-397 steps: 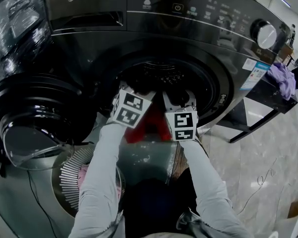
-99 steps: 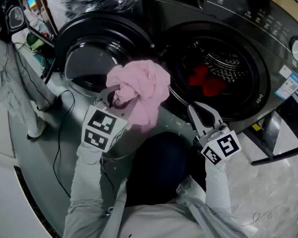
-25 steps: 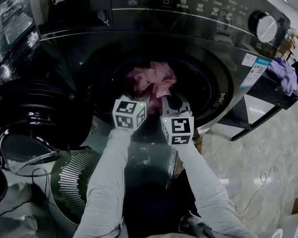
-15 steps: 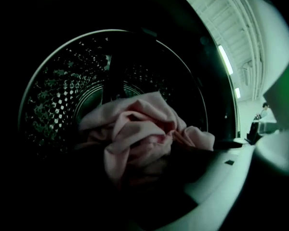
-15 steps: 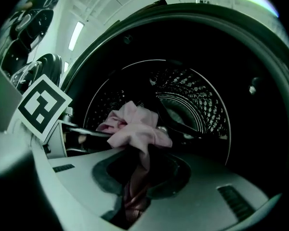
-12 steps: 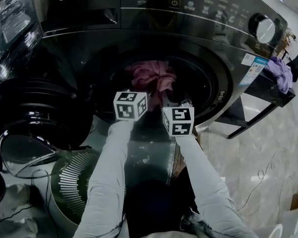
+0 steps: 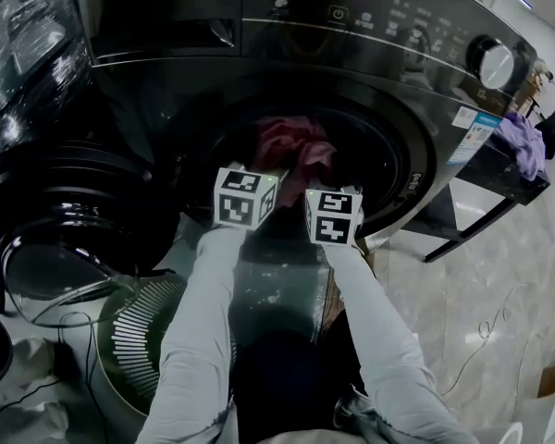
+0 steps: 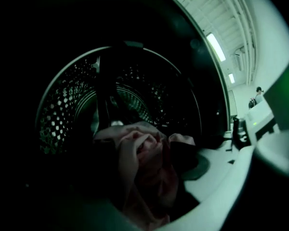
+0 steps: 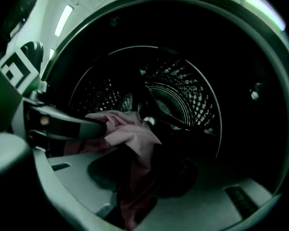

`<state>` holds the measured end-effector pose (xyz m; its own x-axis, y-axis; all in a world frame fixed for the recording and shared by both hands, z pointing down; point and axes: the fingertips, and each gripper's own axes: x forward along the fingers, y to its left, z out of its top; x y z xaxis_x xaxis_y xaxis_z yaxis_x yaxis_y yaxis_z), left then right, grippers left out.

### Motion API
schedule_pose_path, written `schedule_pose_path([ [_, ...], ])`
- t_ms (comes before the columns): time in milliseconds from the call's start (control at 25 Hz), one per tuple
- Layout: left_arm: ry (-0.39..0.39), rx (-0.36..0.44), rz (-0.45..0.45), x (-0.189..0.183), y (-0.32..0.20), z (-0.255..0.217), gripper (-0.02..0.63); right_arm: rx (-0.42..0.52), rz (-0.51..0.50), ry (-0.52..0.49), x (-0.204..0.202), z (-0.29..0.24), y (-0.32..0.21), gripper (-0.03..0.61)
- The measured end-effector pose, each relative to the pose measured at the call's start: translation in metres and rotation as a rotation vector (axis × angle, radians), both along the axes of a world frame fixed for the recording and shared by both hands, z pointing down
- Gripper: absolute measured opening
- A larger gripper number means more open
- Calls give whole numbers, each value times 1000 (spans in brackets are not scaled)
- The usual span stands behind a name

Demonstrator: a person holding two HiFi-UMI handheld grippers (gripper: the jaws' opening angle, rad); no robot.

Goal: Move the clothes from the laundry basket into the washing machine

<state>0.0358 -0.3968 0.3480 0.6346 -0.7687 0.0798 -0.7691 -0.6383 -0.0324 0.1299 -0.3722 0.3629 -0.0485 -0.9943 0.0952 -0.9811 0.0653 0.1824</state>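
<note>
There is one washing machine (image 7: pixel 166 26) with its one round door (image 7: pixel 65 220) swung open to the left. There is also one slatted laundry basket (image 7: pixel 143 326) on the floor below the door. Two tongs reach into the opening, and each carries one marker cube. The left tongs (image 7: pixel 270 174) and the right tongs (image 7: pixel 326 185) point level, side by side, at the mouth of the machine.

One pink garment (image 7: pixel 291 141) lies bunched in the front of the drum (image 8: pixel 62 109), with darker red cloth (image 9: pixel 135 194) hanging under it over the lip. The garment is soft, creased and folded into loose lumps.

Only the head view shows the basket, the door, the control panel with its one knob (image 7: pixel 495 63), and a purple cloth (image 7: pixel 525 144) on a dark tabletop at right. Only the gripper views show the drum's perforated wall. The right gripper view alone shows a finger of the left tongs meeting the pink garment.

Both tongs have just been opening. Their jaws stand apart and press on nothing, with the garment just ahead of them.
</note>
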Motion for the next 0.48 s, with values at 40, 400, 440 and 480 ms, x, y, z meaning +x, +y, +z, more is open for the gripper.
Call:
schedule_pose_path([
  [40, -10, 21, 0, -3, 5, -3, 359, -17, 19, 4, 0, 2, -2, 152],
  [400, 7, 105, -12, -11, 36, -17, 357, 30, -80, 13, -22, 0, 19, 198],
  [440, 8, 103, -13, -11, 38, -16, 357, 36, -84, 14, -23, 0, 22, 198],
  [480, 11, 101, -15, -12, 41, -16, 357, 41, -84, 8, -22, -1, 26, 198],
])
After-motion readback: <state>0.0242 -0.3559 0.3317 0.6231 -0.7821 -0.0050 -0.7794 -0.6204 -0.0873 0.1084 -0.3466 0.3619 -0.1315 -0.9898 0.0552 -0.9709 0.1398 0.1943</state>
